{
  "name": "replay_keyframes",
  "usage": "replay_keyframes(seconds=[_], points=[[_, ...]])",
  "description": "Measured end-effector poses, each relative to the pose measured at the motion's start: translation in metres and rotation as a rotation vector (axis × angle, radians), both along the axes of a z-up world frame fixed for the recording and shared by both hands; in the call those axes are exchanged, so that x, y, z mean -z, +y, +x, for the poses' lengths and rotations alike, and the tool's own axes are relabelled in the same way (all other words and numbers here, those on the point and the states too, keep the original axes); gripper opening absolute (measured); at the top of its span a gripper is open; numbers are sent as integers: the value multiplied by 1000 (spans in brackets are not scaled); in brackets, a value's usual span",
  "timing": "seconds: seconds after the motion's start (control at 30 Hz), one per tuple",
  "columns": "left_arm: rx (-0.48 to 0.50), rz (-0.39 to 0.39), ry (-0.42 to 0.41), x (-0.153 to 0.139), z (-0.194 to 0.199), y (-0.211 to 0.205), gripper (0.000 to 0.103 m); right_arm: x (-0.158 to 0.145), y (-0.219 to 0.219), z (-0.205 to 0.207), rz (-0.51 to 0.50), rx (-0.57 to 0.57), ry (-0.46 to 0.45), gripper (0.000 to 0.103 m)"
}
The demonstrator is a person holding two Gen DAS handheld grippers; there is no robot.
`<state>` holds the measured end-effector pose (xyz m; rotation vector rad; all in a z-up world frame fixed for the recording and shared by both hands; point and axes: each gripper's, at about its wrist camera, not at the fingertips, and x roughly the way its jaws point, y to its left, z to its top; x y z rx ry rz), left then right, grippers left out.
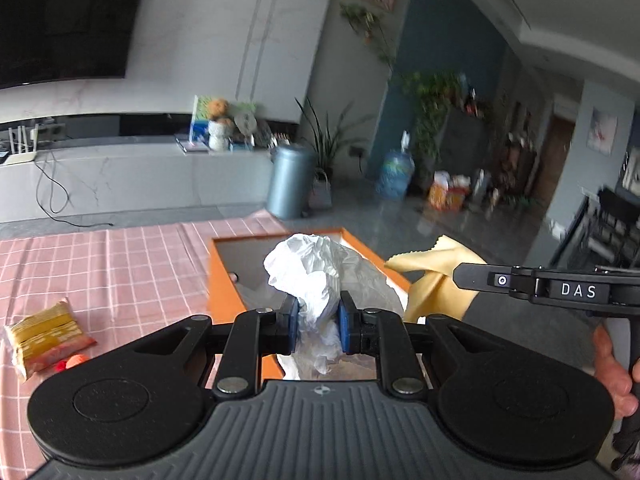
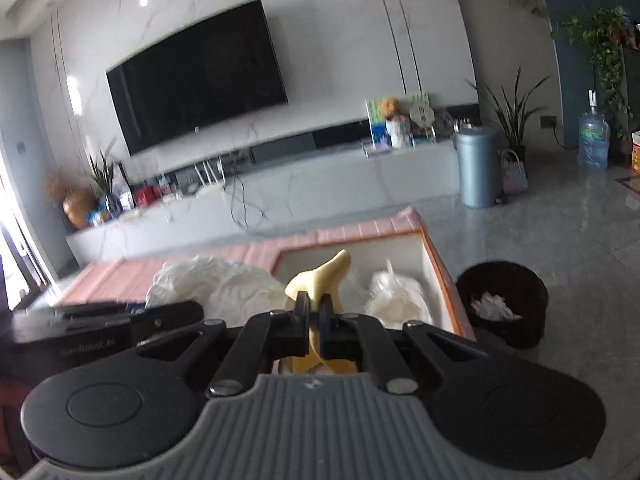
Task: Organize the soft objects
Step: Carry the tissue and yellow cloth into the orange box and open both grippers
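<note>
White plastic bag pinched in left gripper; right gripper clamps yellow cloth

Pink-check tablecloth, orange box.

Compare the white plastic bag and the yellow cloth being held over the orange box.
The white plastic bag is crumpled and bulky; the yellow cloth is thinner, with a zigzag edge. The bag sits in the left gripper, the cloth in the right gripper. Both are pinched and hang near the orange box.
</note>
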<state>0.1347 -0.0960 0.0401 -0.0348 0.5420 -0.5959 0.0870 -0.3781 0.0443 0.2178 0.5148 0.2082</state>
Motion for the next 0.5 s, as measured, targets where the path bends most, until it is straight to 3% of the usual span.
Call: replay_keyframes(seconds=[0.1, 0.3, 0.5], points=[[50, 52, 48, 10, 13, -20, 22, 21, -7, 11, -32, -12, 104, 1], [144, 212, 102, 31, 23, -51, 22, 57, -22, 35, 45, -30, 301, 1], [215, 350, 178, 51, 30, -68, 22, 75, -21, 52, 46, -48, 399, 2]])
